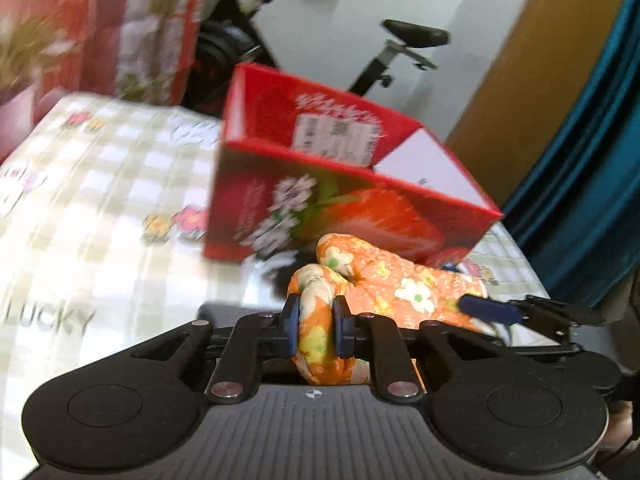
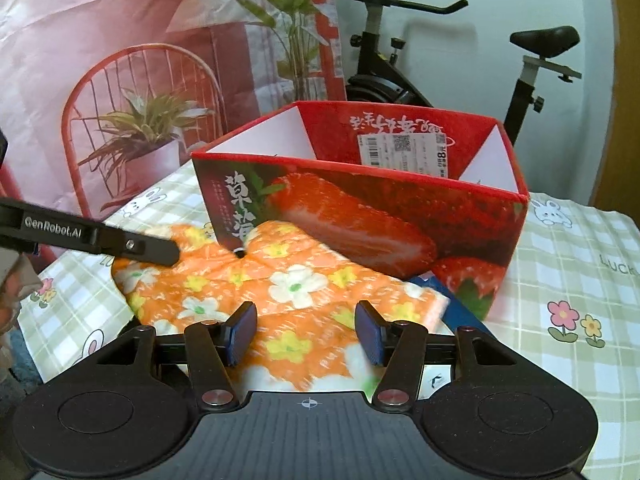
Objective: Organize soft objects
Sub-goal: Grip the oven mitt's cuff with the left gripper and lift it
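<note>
Left gripper [image 1: 316, 330] is clamped tight on a bunched edge of the orange flower-print oven mitt [image 2: 256, 284], prob. to lift it. The mitt lies on the desk [image 2: 568, 280], leaning against the front of the red strawberry box [image 2: 360, 216], likely where it's headed. Right gripper [image 2: 306, 332] has its fingers about half open w/ the mitt's cuff between them, not pinched. Writing: "GenRobot.AI" on the left gripper's arm, "LUCKY" on the checked cloth [image 1: 100, 200], Chinese characters and a barcode label on the box.

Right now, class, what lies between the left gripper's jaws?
A bunched fold of the orange floral cloth, pinched tight in the left gripper. The left wrist view shows it plainly.
</note>
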